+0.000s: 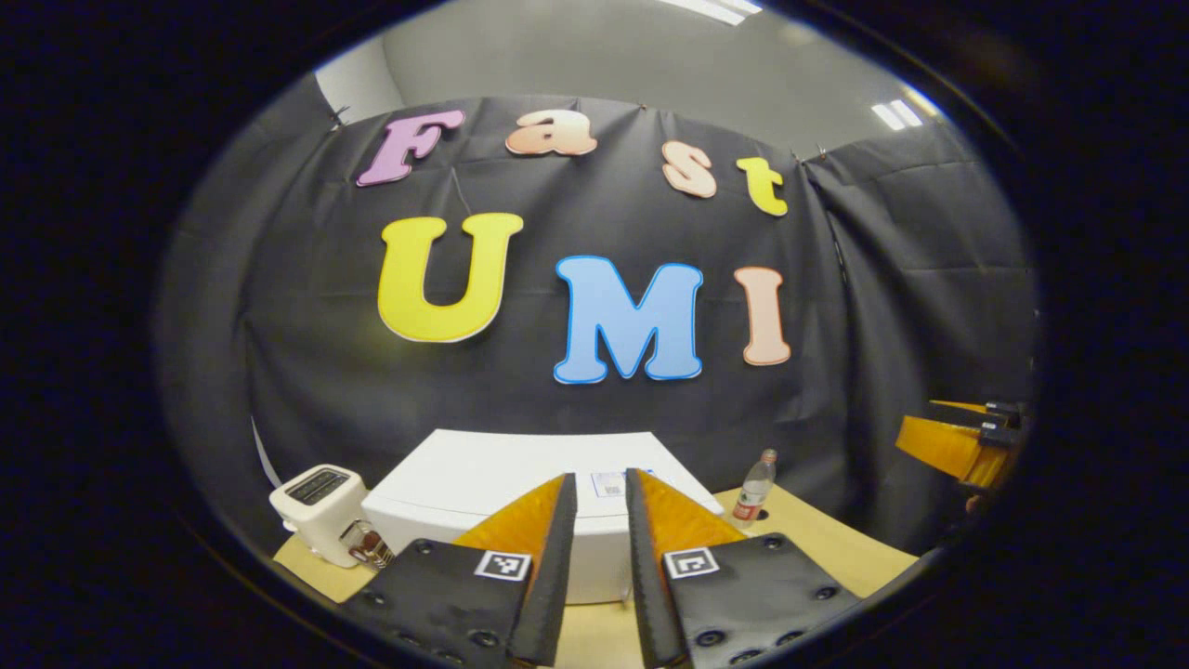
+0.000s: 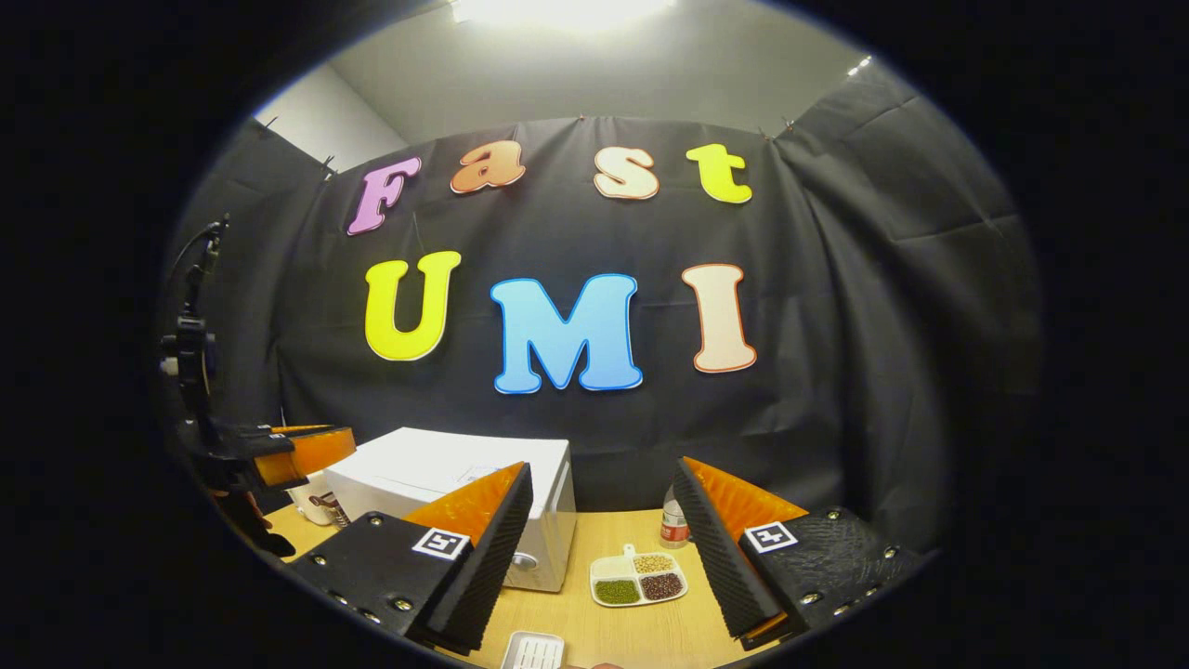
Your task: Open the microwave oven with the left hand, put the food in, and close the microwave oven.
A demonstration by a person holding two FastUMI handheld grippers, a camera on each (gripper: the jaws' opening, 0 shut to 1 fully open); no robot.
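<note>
1. White and boxy, the microwave oven (image 1: 520,492) sits on the wooden counter (image 1: 836,548) with its door shut, seen from above in the left gripper view.
2. Above the microwave's front edge hangs the left hand-held gripper (image 1: 601,567), its fingers drawn narrow with a slim gap and nothing between them.
3. Left of the microwave stands a cream toaster (image 1: 320,511); right of it, a clear bottle (image 1: 753,490).
4. In the right gripper view, the right hand-held gripper (image 2: 604,548) is spread wide and holds nothing, to the right of the microwave (image 2: 446,492).
5. Just right of the microwave's front lies a divided dish of food (image 2: 638,578), seemingly beans or grains in three compartments.
6. A white ribbed tray (image 2: 533,650) lies in front of the microwave, partly cut off.
</note>
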